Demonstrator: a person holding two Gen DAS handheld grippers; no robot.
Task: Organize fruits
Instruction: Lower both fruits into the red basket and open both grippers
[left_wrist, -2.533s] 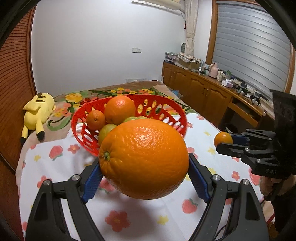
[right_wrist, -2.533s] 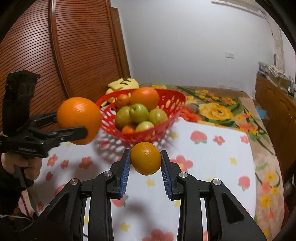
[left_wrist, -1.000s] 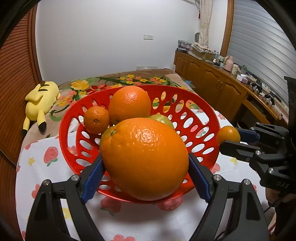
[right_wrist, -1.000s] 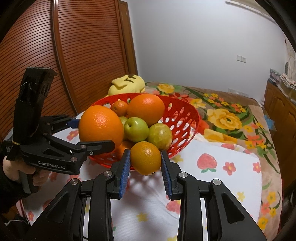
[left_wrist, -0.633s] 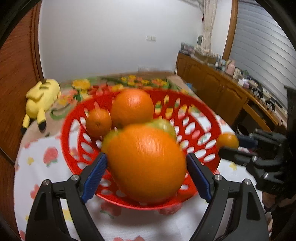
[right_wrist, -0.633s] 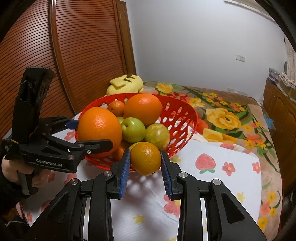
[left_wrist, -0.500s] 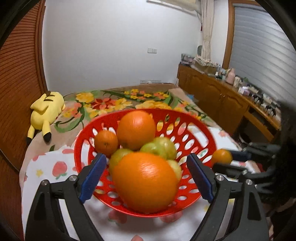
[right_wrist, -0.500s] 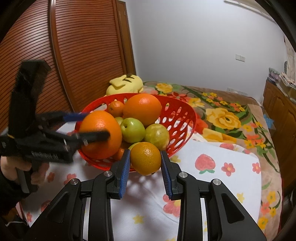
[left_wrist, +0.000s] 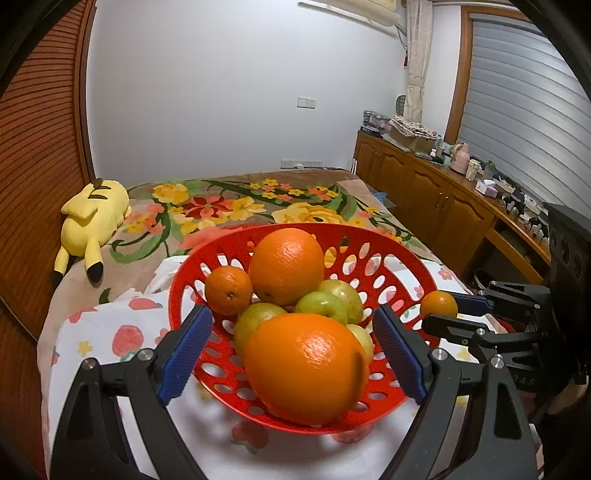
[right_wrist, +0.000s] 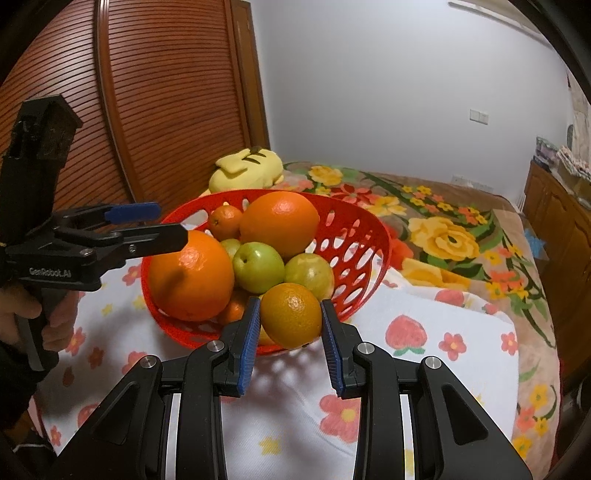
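Inside red basket (left_wrist: 369, 236), big orange (left_wrist: 306, 367) now free of opened left hand-held gripper (left_wrist: 291, 349); right hand-held gripper (right_wrist: 290, 334) gripping small orange (right_wrist: 291, 314).

Even indoor light, soft shadows, fisheye-warped dark edges

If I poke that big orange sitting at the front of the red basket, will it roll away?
Probably it would wobble or roll a bit: the big orange is round and sits on top of other fruit by the red basket's front rim. The rim may stop it, though a hard poke might tip it out. Its dimpled skin looks grippy, not slippery.
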